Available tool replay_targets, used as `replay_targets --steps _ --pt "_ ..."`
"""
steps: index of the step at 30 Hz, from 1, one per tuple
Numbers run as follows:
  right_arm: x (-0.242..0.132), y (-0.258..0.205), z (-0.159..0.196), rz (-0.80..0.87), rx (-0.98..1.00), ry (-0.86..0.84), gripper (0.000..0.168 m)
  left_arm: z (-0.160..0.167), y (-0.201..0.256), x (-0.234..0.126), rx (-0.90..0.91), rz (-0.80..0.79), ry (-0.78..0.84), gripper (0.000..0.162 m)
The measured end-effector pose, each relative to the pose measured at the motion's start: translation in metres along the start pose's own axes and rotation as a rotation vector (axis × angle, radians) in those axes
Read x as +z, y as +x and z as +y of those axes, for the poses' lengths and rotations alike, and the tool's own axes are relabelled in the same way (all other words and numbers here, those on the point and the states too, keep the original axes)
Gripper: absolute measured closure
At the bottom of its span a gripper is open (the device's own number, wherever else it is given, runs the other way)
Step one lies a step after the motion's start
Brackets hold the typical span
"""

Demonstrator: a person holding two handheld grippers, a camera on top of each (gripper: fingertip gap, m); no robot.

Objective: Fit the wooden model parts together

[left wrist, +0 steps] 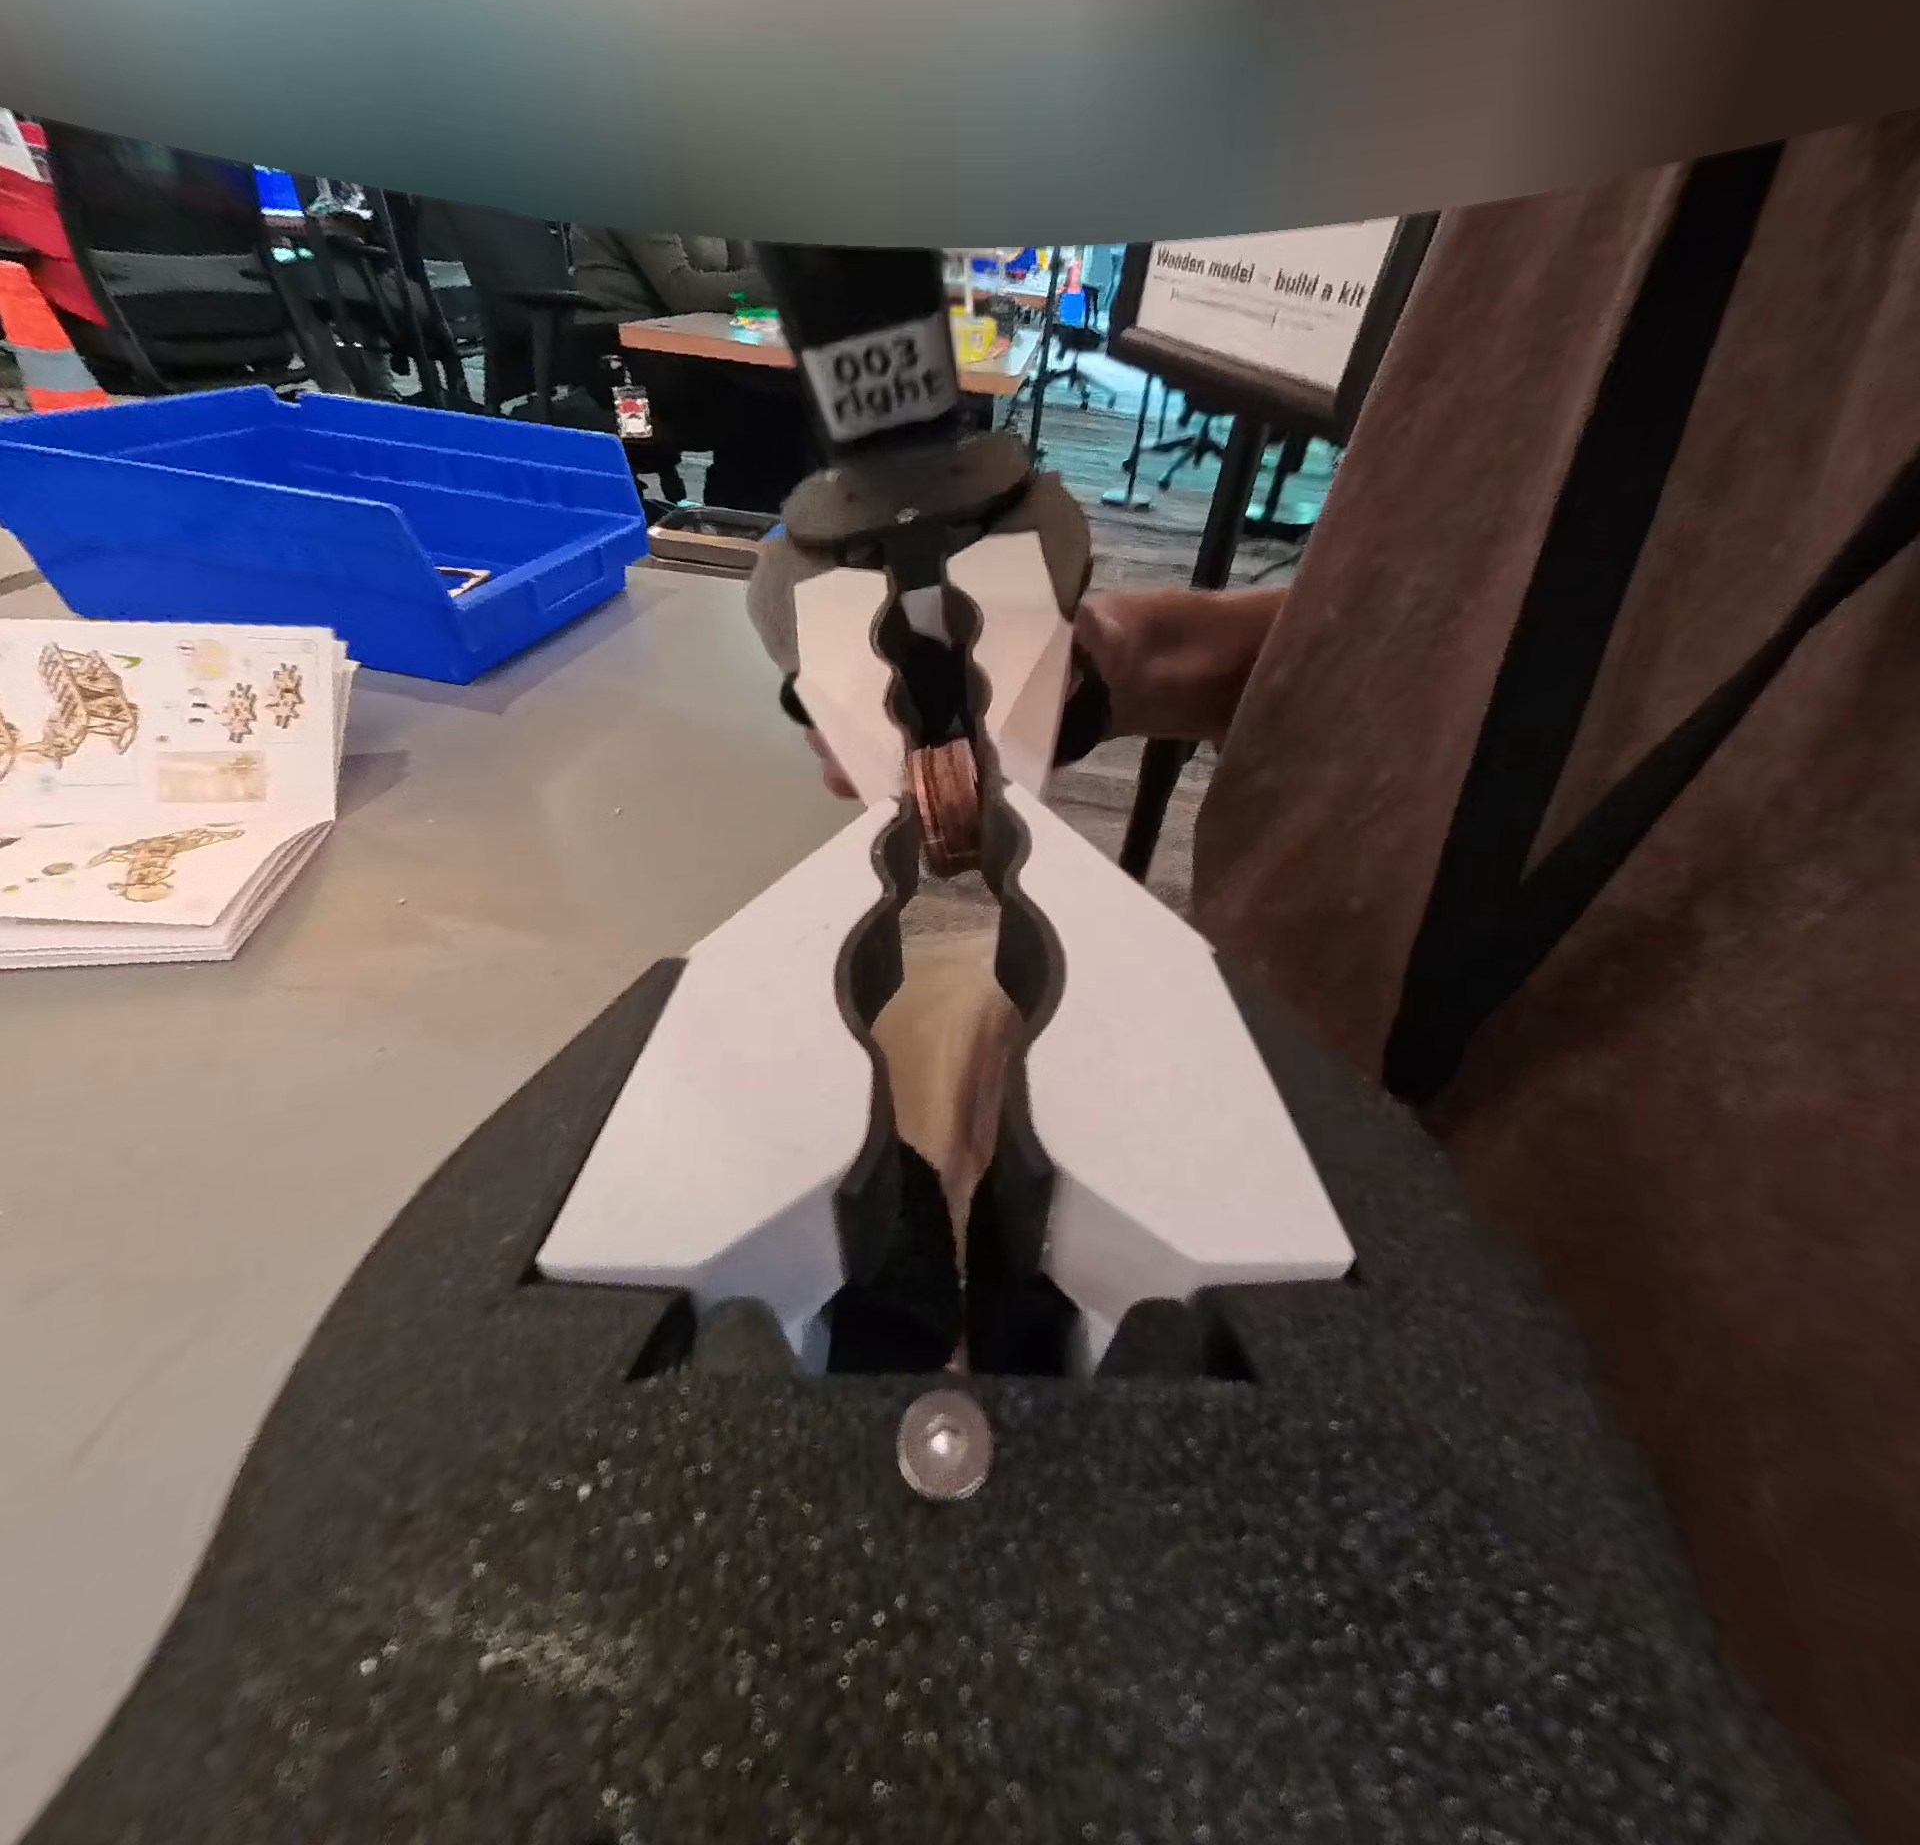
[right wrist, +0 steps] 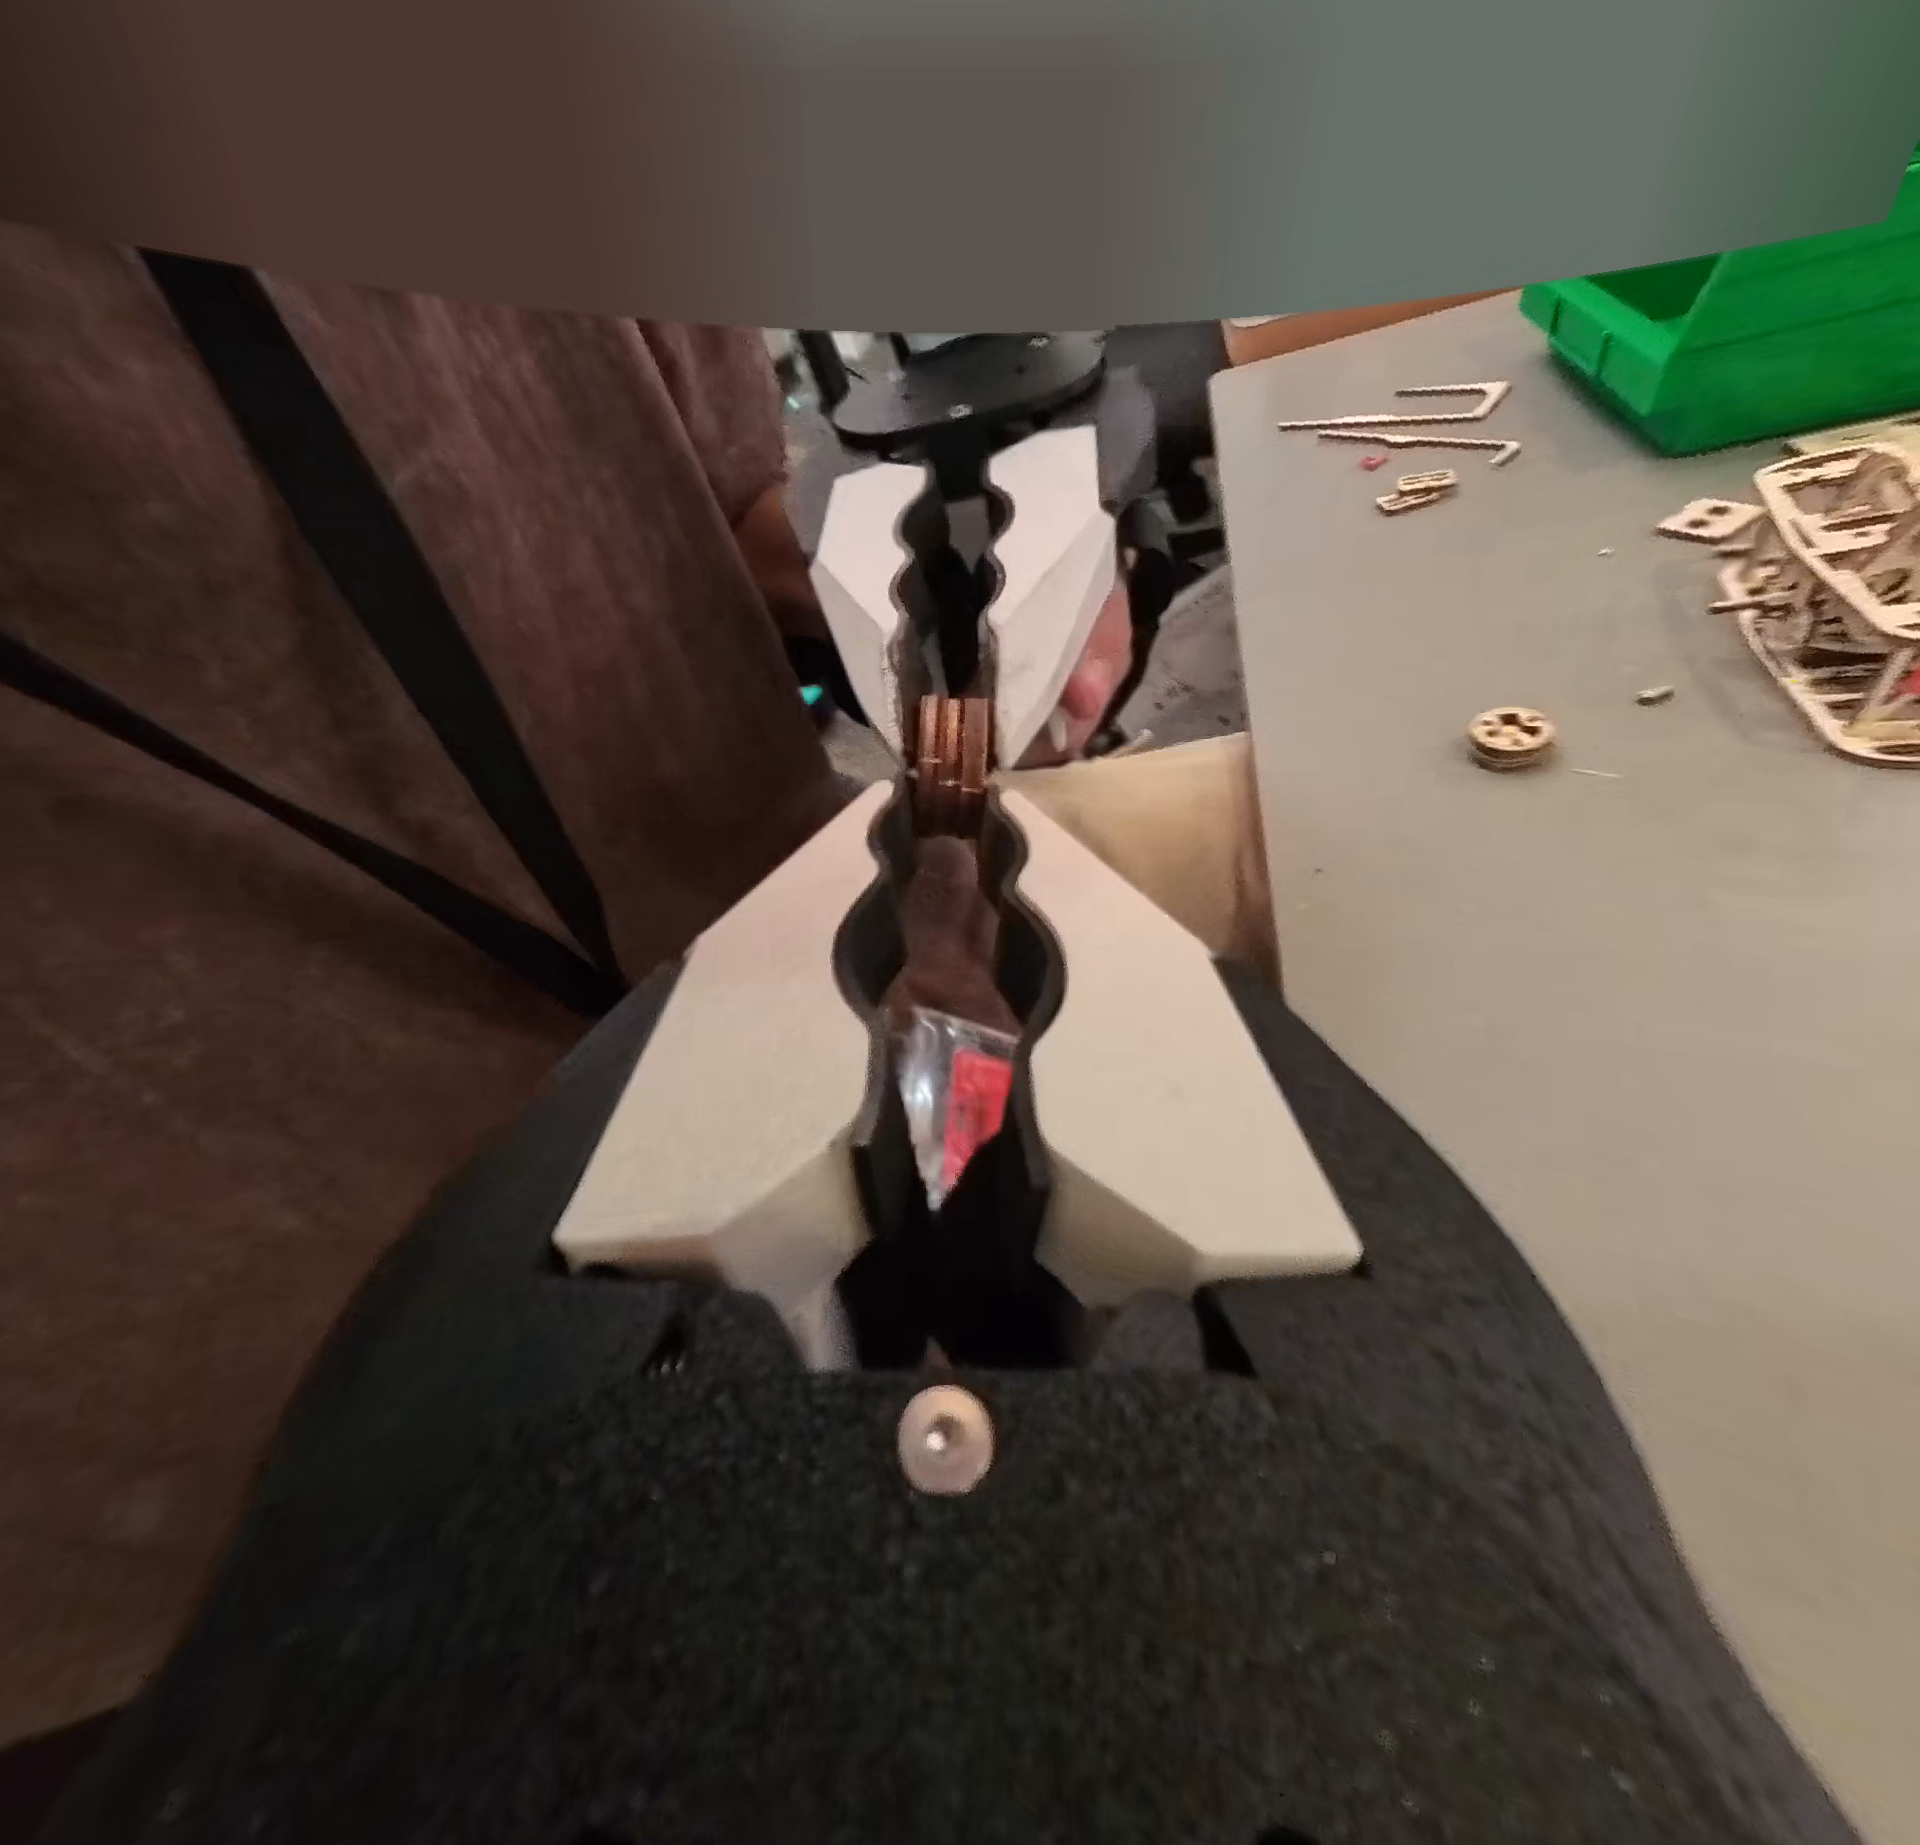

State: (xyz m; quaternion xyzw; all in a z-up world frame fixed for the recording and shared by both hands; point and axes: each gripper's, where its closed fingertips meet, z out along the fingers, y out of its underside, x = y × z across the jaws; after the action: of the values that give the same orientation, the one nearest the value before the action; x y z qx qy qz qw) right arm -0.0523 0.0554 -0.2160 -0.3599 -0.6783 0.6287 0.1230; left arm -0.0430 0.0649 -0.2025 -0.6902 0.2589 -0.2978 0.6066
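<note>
A small layered wooden wheel (left wrist: 945, 813) is held in the air off the table's edge, pinched between both grippers, which face each other tip to tip. My left gripper (left wrist: 951, 800) is shut on its near side. My right gripper (left wrist: 943, 756) comes in from the far side and is shut on the same wheel. In the right wrist view the wheel (right wrist: 949, 767) sits between my right gripper's tips (right wrist: 949, 785), with the left gripper (right wrist: 951, 727) opposite. I cannot tell whether the wheel is one part or two pressed together.
The grey table (left wrist: 468, 1016) holds a blue bin (left wrist: 312, 528) and an instruction booklet (left wrist: 156, 777). The right wrist view shows a green bin (right wrist: 1745, 341), loose wooden strips (right wrist: 1403, 424), a spare wheel (right wrist: 1503, 737) and a part-built model (right wrist: 1829, 590). A person's brown garment (left wrist: 1610, 860) is close by.
</note>
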Motion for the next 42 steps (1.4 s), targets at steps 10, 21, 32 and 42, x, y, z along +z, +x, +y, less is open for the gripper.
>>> replay_targets --steps 10,21,32,42 --pt "0.003 0.008 -0.006 0.094 -0.113 0.054 0.155 -0.004 -0.005 -0.003 -0.033 -0.005 0.019 0.154" --pt "-0.023 0.069 0.024 0.415 -0.149 -0.065 0.13 0.021 -0.064 -0.012 -0.182 -0.304 -0.082 0.154" --pt "-0.038 0.116 0.063 0.658 -0.083 -0.239 0.129 0.086 -0.135 -0.03 0.016 -0.721 -0.498 0.153" --pt "-0.055 0.123 0.062 0.662 0.037 -0.175 0.137 0.12 -0.176 -0.039 -0.185 -0.797 -0.573 0.153"
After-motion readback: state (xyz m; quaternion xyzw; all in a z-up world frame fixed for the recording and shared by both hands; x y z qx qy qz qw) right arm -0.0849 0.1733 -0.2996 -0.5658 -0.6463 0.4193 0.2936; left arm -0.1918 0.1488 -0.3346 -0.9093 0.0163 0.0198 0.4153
